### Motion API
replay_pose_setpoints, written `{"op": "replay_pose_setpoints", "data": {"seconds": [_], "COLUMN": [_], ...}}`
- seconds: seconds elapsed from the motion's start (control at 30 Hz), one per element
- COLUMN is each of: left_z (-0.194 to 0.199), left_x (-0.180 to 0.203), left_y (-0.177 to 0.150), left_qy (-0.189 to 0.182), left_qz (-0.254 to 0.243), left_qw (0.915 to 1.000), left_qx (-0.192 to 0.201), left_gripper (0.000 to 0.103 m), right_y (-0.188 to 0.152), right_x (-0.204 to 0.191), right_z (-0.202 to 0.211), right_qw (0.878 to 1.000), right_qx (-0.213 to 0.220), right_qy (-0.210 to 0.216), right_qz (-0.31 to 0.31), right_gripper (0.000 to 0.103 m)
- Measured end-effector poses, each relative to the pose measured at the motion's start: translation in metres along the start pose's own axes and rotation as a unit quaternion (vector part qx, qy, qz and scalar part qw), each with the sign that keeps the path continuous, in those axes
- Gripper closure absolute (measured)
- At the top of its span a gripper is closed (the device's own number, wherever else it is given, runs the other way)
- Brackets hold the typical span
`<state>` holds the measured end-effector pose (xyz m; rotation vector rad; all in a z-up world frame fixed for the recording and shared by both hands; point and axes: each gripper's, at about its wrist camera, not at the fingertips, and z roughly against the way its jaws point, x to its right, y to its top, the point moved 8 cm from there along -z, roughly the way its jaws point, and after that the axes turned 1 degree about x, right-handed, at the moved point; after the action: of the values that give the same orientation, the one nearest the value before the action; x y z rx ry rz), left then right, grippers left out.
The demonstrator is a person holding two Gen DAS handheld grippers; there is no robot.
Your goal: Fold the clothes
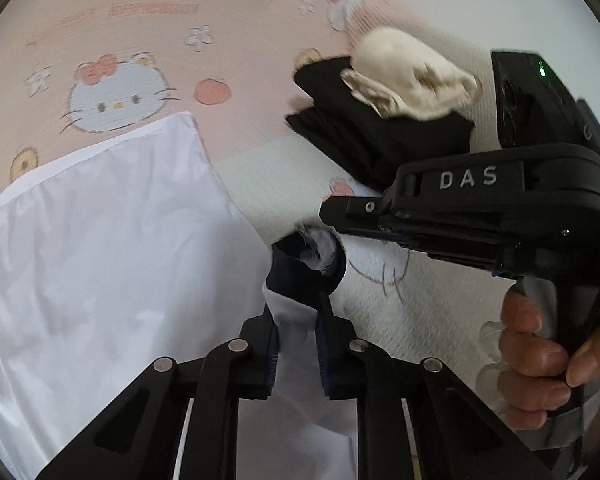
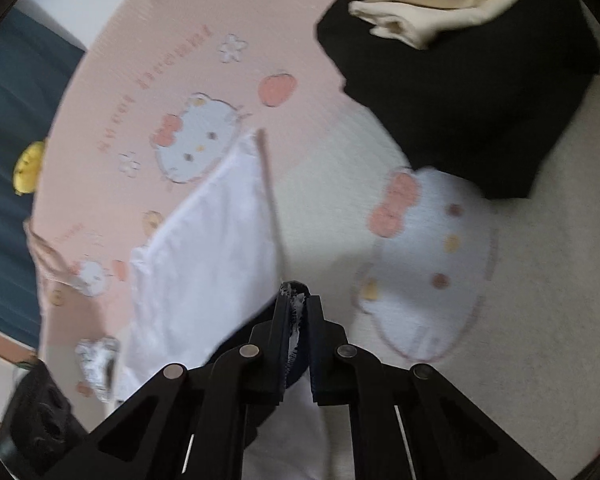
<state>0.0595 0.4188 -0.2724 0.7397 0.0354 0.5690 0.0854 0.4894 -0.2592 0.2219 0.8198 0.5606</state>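
Jaws of both my grippers, left (image 1: 296, 308) and right (image 2: 298, 320), pinch the white garment (image 1: 100, 248) mid-fold, while a folded black garment (image 1: 380, 136) waits upper right.

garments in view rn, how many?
3: white garment pinched by both grippers, left gripper and right gripper; folded black garment behind; cream garment on top. More may be hidden.
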Motion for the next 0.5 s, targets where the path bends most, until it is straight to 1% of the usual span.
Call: {"op": "replay_pose_setpoints", "data": {"seconds": [0.07, 0.17, 0.2, 0.27, 0.33, 0.43, 0.5], "left_z": [0.005, 0.012, 0.014, 0.013, 0.013, 0.015, 0.016], "left_x": [-0.007, -0.017, -0.018, -0.025, -0.032, -0.042, -0.048], "left_y": [0.002, -0.005, -0.007, -0.014, -0.019, -0.026, -0.029], "left_qy": [0.007, -0.005, -0.001, 0.022, 0.036, 0.044, 0.056], "left_qz": [0.015, 0.05, 0.055, 0.059, 0.064, 0.08, 0.087], "left_qw": [0.9998, 0.9987, 0.9985, 0.998, 0.9973, 0.9957, 0.9946], "left_qx": [0.005, 0.001, -0.001, -0.002, -0.006, -0.011, -0.011], "left_gripper": [0.089, 0.089, 0.089, 0.09, 0.09, 0.09, 0.09], "right_y": [0.003, 0.003, 0.001, -0.002, -0.002, -0.002, -0.004], "right_x": [-0.009, -0.018, -0.02, -0.023, -0.027, -0.033, -0.03], "right_z": [0.001, -0.004, -0.007, -0.01, -0.013, -0.013, -0.012], "right_qw": [1.0, 0.998, 0.997, 0.998, 0.998, 0.997, 0.998], "right_qx": [0.0, -0.014, -0.019, -0.022, -0.023, -0.025, -0.027], "right_qy": [0.03, 0.064, 0.066, 0.062, 0.062, 0.07, 0.061], "right_qz": [-0.008, -0.024, -0.027, -0.024, -0.019, -0.011, -0.002], "right_gripper": [0.097, 0.097, 0.097, 0.097, 0.096, 0.096, 0.096]}}
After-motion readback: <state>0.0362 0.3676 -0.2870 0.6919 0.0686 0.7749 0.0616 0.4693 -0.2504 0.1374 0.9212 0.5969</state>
